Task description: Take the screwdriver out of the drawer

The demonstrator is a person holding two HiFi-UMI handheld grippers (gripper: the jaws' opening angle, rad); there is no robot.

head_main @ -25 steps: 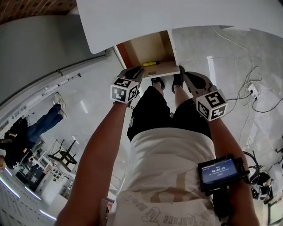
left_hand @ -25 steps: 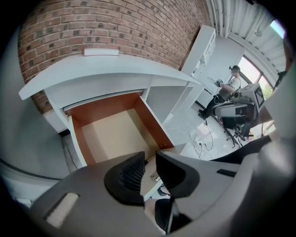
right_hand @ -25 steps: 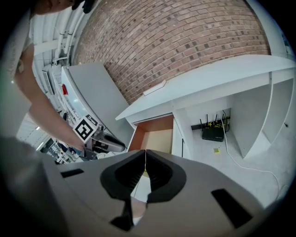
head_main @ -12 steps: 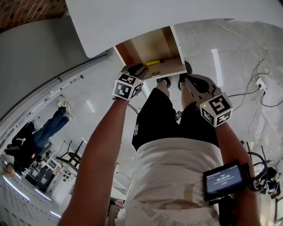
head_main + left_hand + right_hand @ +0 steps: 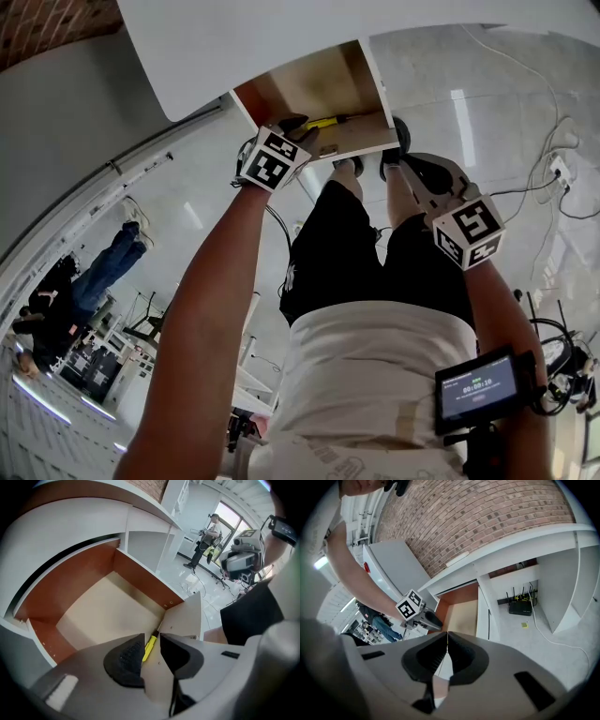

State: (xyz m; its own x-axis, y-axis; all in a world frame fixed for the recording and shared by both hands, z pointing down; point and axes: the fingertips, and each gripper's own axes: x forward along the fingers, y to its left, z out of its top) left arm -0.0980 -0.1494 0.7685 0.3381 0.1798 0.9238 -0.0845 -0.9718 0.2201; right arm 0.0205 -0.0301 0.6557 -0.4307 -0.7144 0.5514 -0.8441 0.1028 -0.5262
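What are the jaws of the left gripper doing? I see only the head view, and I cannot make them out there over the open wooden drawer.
Observer: The left gripper is open; the yellow-handled screwdriver shows through the gap between its jaws, not gripped yet.
Operator: Where does it lie?
Observer: On the floor of the brown wooden drawer, along the pale panel, dark end toward the corner.
Operator: And the right gripper?
Observer: The right gripper is shut, nothing between its jaws.
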